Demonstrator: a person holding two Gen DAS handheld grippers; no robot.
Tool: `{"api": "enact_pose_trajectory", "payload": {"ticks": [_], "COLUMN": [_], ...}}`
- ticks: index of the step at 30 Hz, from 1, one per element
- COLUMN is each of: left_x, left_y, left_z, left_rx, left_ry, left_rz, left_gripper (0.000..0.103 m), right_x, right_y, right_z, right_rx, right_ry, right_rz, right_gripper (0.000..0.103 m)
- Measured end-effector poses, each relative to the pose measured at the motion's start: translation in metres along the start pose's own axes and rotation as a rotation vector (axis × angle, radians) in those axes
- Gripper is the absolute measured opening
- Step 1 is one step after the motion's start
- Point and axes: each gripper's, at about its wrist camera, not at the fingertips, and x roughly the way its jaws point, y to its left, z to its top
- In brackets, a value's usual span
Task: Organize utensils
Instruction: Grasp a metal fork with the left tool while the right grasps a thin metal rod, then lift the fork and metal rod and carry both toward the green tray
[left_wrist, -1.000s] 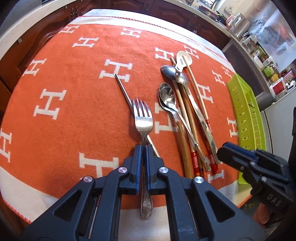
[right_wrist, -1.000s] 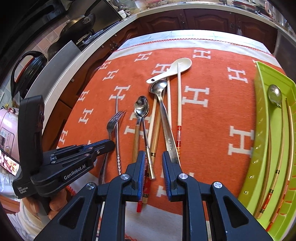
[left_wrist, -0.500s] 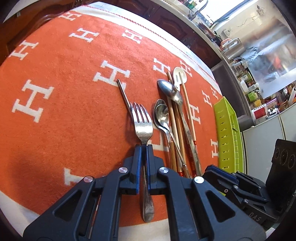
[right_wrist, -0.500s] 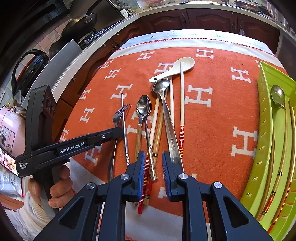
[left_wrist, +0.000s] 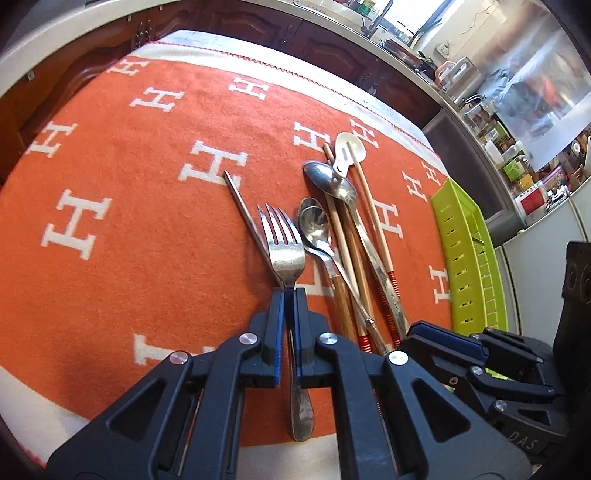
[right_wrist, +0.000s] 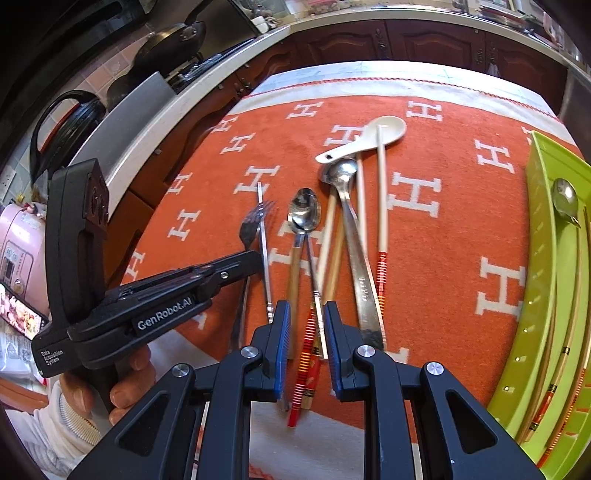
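Note:
My left gripper (left_wrist: 290, 292) is shut on the neck of a silver fork (left_wrist: 282, 245) and holds it lifted off the orange cloth; the fork also shows in the right wrist view (right_wrist: 251, 227). A metal chopstick (left_wrist: 242, 201) lies under it. To the right lie two metal spoons (left_wrist: 314, 225), a white ceramic spoon (left_wrist: 349, 147) and several wooden chopsticks (left_wrist: 373, 206). My right gripper (right_wrist: 303, 317) is partly open and empty, its jaws on either side of the chopstick ends and a spoon handle (right_wrist: 314, 280). A green tray (right_wrist: 561, 280) holds a spoon (right_wrist: 565, 201) and chopsticks.
The orange cloth (left_wrist: 147, 221) with white H marks covers the table. Dark wooden cabinets (right_wrist: 406, 44) run behind it. A black kettle (right_wrist: 62, 129) and pans stand on the counter at left. The tray (left_wrist: 465, 251) sits at the table's right edge.
My left gripper has risen and tilted with the fork, moving it toward the spoons. The right gripper has hardly moved.

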Motion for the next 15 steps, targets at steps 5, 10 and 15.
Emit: {"api": "enact_pose_trajectory", "payload": {"ticks": [5, 10, 15], "left_x": [-0.018, -0.030, -0.038], "left_y": [0.013, 0.024, 0.036], "left_z": [-0.003, -0.009, -0.015], "left_rx": [0.009, -0.003, -0.025], "left_ry": [-0.005, 0.001, -0.004], "left_rz": [0.021, 0.022, 0.020], "left_gripper": [0.002, 0.002, 0.002], "right_x": [0.002, 0.018, 0.042], "right_y": [0.019, 0.035, 0.051], "right_z": [0.005, 0.015, 0.022], "right_rx": [-0.070, -0.128, -0.184], "right_ry": [-0.019, -0.023, 0.006], "right_rz": [0.047, 0.062, 0.032], "right_gripper": [0.018, 0.018, 0.018]}}
